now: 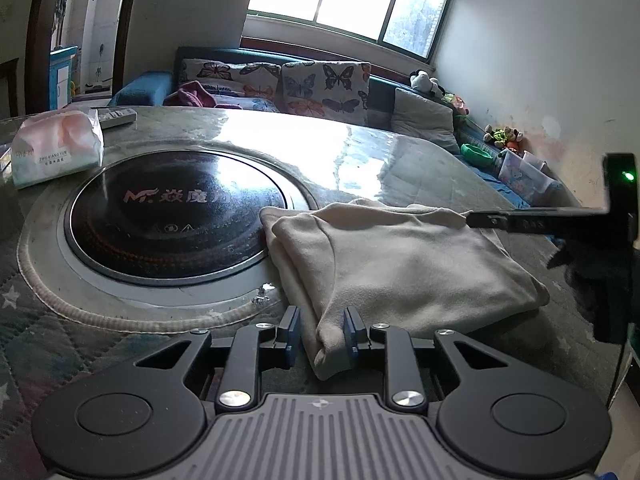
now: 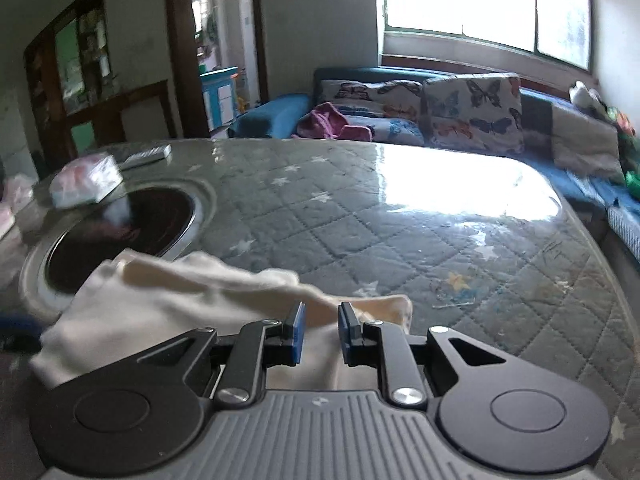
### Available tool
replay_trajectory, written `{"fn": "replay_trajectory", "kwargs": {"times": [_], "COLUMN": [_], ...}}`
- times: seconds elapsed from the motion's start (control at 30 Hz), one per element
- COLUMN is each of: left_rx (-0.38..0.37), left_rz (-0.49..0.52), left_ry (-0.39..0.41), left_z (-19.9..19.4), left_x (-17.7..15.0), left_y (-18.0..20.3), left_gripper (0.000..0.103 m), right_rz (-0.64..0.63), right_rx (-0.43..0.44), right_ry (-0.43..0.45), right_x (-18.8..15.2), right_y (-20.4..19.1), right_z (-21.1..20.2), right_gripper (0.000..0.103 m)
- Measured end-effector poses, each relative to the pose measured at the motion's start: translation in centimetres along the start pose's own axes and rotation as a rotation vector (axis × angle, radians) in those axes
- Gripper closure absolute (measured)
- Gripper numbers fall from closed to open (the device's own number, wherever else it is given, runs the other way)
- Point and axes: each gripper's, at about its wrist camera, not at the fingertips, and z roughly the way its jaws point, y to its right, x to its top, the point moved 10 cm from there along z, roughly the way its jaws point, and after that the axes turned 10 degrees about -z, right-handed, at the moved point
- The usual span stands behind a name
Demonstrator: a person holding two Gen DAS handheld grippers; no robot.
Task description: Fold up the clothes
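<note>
Directly ahead of the left tool (image 1: 320, 336): cream garment (image 1: 400, 264), folded, lying flat on the bench (image 1: 360, 148), long axis running away and rightward. Near corner sits between its parted jaws, pads not pressing. Right tool (image 2: 321, 330): at the garment's far right edge, cloth between slack jaws. Left tool likely nearer for the next fold.

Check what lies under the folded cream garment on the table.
The cream garment rests on the quilted star-patterned table cover, its far corner overlapping the rim of the round black cooktop. Whatever lies beneath its middle is covered by cloth and cannot be seen.
</note>
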Motion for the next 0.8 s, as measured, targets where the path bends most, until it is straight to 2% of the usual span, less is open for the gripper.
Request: {"fn": "replay_trajectory", "kwargs": {"times": [0.07, 0.13, 0.2, 0.23, 0.27, 0.3, 0.4, 0.43, 0.6, 0.67, 0.8], "left_rx": [0.001, 0.005, 0.009, 0.012, 0.016, 0.019, 0.019, 0.021, 0.029, 0.036, 0.053], "left_rz": [0.001, 0.004, 0.006, 0.004, 0.003, 0.002, 0.011, 0.014, 0.02, 0.025, 0.036], "left_ry": [0.0, 0.0, -0.002, -0.002, -0.001, -0.001, 0.0, -0.001, 0.013, 0.018, 0.022], "left_z": [0.0, -0.1, 0.0, -0.1, -0.1, -0.1, -0.2, -0.2, -0.3, -0.4, -0.3], "left_x": [0.0, 0.0, 0.0, 0.0, 0.0, 0.0, 0.1, 0.0, 0.4, 0.5, 0.4], "left_y": [0.1, 0.3, 0.3, 0.4, 0.4, 0.4, 0.6, 0.7, 1.1, 1.2, 1.3], "left_gripper": [0.075, 0.072, 0.07, 0.066, 0.059, 0.057, 0.055, 0.052, 0.045, 0.042, 0.036], "right_rz": [-0.031, -0.06, -0.089, -0.102, -0.114, -0.127, -0.126, -0.125, -0.112, -0.102, -0.098], "right_rx": [0.018, 0.039, 0.061, 0.069, 0.078, 0.086, 0.1, 0.104, 0.111, 0.111, 0.106], "right_ry": [-0.001, -0.003, -0.009, -0.006, -0.004, -0.001, 0.009, 0.011, 0.009, 0.011, 0.017], "right_x": [-0.4, -0.8, -1.1, -1.3, -1.4, -1.6, -1.8, -1.9, -2.6, -2.9, -3.3], "right_y": [-1.3, -2.7, -4.0, -4.7, -5.4, -6.2, -7.3, -7.6, -8.5, -8.8, -9.3], "right_z": [-0.9, -1.7, -2.3, -2.7, -3.1, -3.4, -4.4, -4.6, -5.1, -5.3, -5.6], "right_gripper": [0.074, 0.072, 0.064, 0.058, 0.058, 0.057, 0.047, 0.043, 0.038, 0.028, 0.023]}}
